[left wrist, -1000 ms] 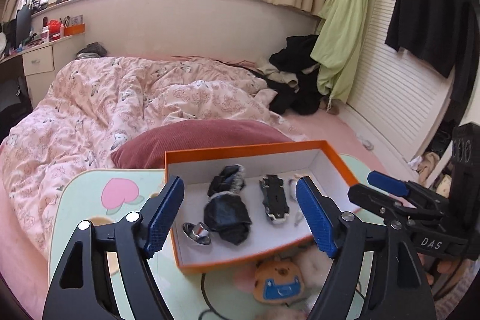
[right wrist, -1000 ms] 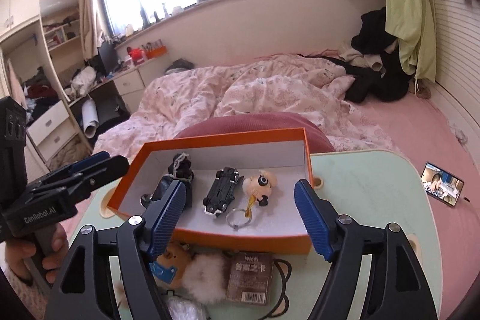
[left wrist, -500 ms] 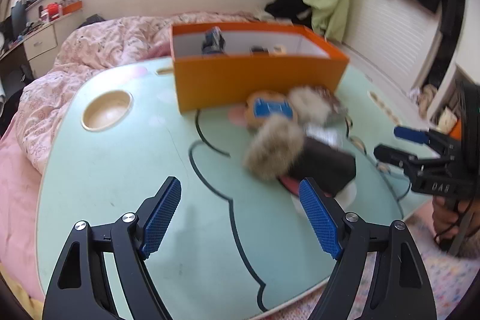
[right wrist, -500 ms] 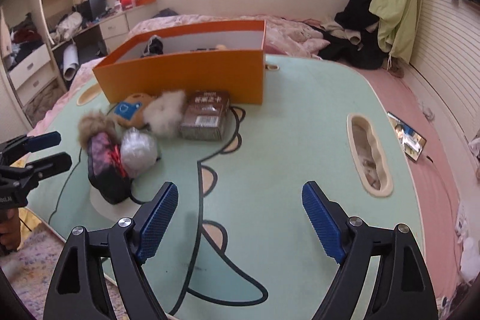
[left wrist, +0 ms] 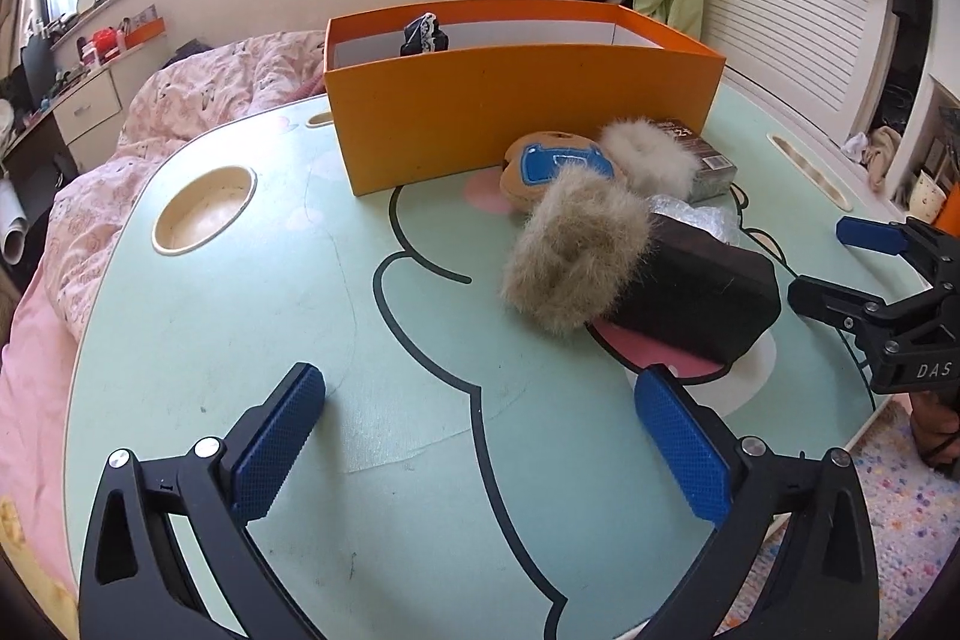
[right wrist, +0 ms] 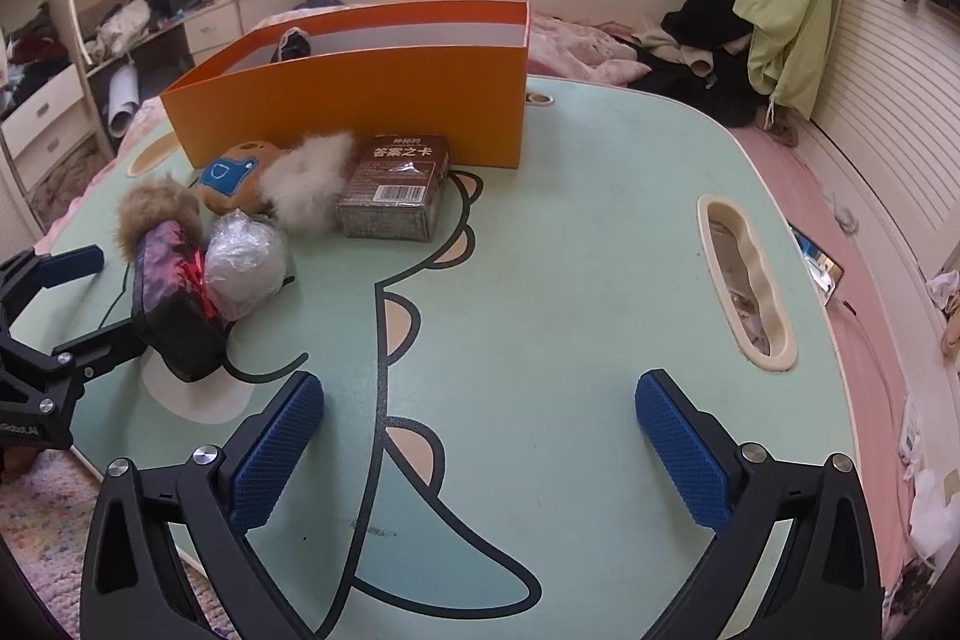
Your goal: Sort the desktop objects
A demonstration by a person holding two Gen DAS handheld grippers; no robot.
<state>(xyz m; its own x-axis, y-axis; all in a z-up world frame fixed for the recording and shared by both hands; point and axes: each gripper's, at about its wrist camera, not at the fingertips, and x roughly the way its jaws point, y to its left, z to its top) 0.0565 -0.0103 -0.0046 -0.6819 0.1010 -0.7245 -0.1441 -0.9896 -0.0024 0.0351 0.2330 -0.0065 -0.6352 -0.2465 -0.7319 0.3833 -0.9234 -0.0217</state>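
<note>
Hovering low over a pale green cartoon-print table (left wrist: 198,340), the left gripper (left wrist: 480,439) and the right gripper (right wrist: 480,436) both hold their blue pads wide apart, gripping nothing. Ahead of both, an orange box (left wrist: 516,106) stands at the far side, a dark item poking above its rim. Between box and tongs lies a cluster: a brown fur-trimmed pouch (left wrist: 690,292), a white pompom (right wrist: 309,184), a bear plush (right wrist: 237,175), a crinkled plastic ball (right wrist: 246,262) and a brown card pack (right wrist: 393,187).

Both grippers are black frames with silver screws and textured blue fingers (left wrist: 276,439).
</note>
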